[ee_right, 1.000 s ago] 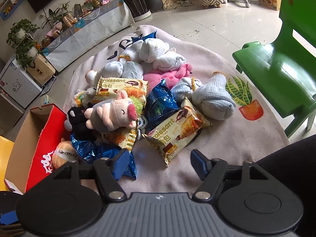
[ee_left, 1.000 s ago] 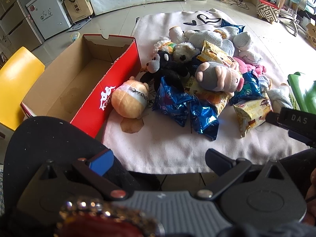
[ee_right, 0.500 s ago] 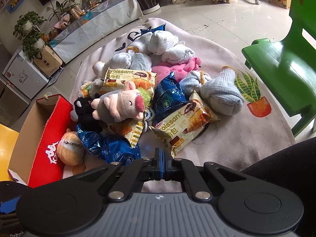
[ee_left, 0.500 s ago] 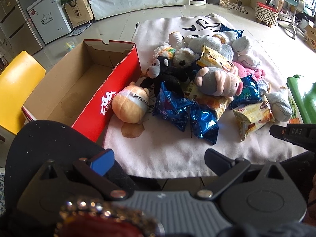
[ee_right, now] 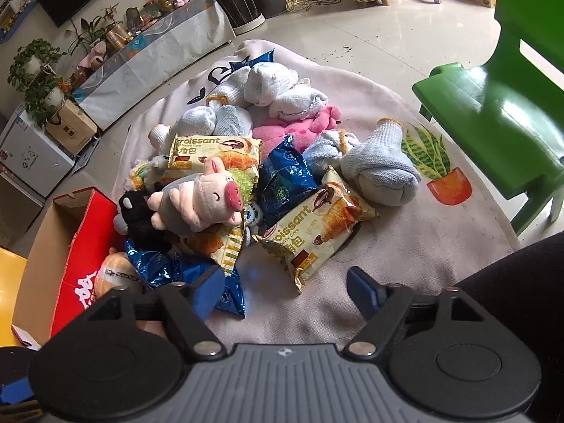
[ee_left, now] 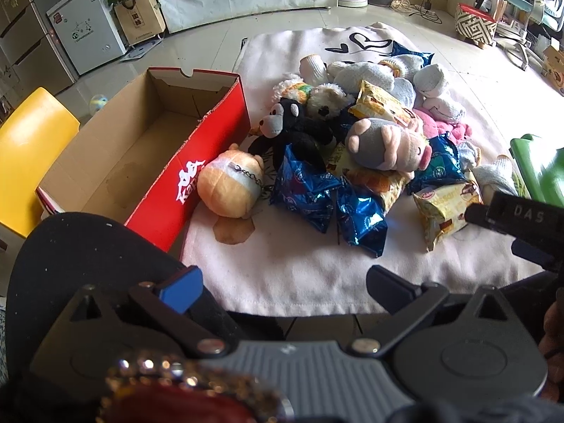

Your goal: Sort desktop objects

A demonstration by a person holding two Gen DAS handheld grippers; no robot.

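Fingers of the right gripper [ee_right: 285, 290] are spreading wide with nothing between them, the left gripper [ee_left: 282, 280] likewise gaping empty, just near of the croissant packet [ee_right: 317, 227], light, crinkly, slippery; best pinched across its sealed edge.

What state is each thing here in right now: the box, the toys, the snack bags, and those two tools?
Red cardboard shoebox: open, empty.
Pig plush toy: lying atop the pile.
Yellow croissant bag: sealed, flat on the blanket.
Left tool: open, holding nothing.
Right tool: opening, nothing between its jaws.
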